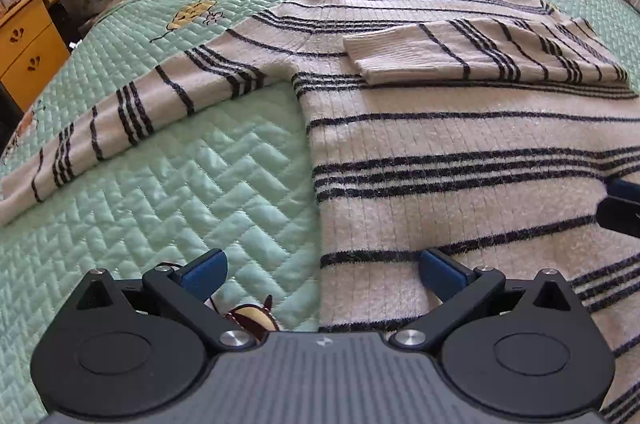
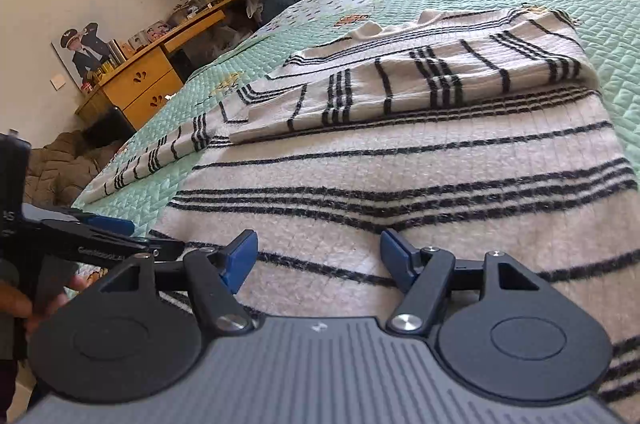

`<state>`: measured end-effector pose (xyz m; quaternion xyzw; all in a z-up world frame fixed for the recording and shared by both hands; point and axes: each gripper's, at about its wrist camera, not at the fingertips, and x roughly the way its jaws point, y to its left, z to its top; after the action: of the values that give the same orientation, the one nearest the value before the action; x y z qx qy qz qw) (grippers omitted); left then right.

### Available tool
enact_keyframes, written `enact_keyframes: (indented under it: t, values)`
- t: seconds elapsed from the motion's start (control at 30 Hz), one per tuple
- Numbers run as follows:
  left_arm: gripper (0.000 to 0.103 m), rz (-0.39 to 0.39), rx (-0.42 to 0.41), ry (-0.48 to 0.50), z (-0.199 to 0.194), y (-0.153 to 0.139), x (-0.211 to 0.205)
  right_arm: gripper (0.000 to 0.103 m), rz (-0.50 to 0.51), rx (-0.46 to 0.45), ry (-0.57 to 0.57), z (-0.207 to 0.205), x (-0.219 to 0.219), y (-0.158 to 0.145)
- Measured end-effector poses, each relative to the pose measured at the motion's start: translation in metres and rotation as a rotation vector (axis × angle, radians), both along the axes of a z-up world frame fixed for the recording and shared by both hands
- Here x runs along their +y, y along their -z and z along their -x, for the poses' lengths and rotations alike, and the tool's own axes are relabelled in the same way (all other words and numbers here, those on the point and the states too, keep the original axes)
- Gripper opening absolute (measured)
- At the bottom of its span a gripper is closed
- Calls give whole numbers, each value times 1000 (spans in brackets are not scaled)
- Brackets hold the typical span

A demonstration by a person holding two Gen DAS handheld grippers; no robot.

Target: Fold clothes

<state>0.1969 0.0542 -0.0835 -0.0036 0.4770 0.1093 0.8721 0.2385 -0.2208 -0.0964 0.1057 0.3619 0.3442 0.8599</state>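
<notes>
Mint-green quilting covers the bed (image 1: 160, 164), the biggest thing in view, and on it lies a cream sweater (image 1: 460, 184) with dark stripes, spread flat with its collar at the far end and its hem toward both cameras. Its long axis runs away from the fingers, hem near and neck far. One sleeve (image 1: 500, 58) is already folded across the chest; the other sleeve (image 1: 120, 120) trails out flat onto the quilt toward the desk (image 2: 140, 88) side, not yet brought in.

The left gripper (image 1: 320, 270) hovers right over the sweater's side edge near the hem, one blue pad above bare quilt and the other above knit, jaws spread wide with nothing between them. The right gripper (image 2: 316, 256) hangs over the lower body of the sweater, jaws also apart and empty.

By my reading the unfolded sleeve is the next job, and the left gripper is the nearer one: the sleeve lies ahead of it and off to the left. There is free quilt all round that sleeve and the bed's edge is well beyond its cuff, so a lift and sweep inward has room. The folded sleeve sits in the landing zone and could get dragged.
</notes>
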Motion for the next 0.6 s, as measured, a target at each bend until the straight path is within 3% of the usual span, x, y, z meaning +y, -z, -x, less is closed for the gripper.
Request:
enact_keyframes:
  t: [0.47, 0.6]
  values:
    - [102, -55, 2, -7, 5, -5, -10, 70, 5, 31, 64, 34, -38, -8]
    - [101, -96, -57, 15, 22, -24, -24, 70, 33, 17, 63, 57, -49, -15]
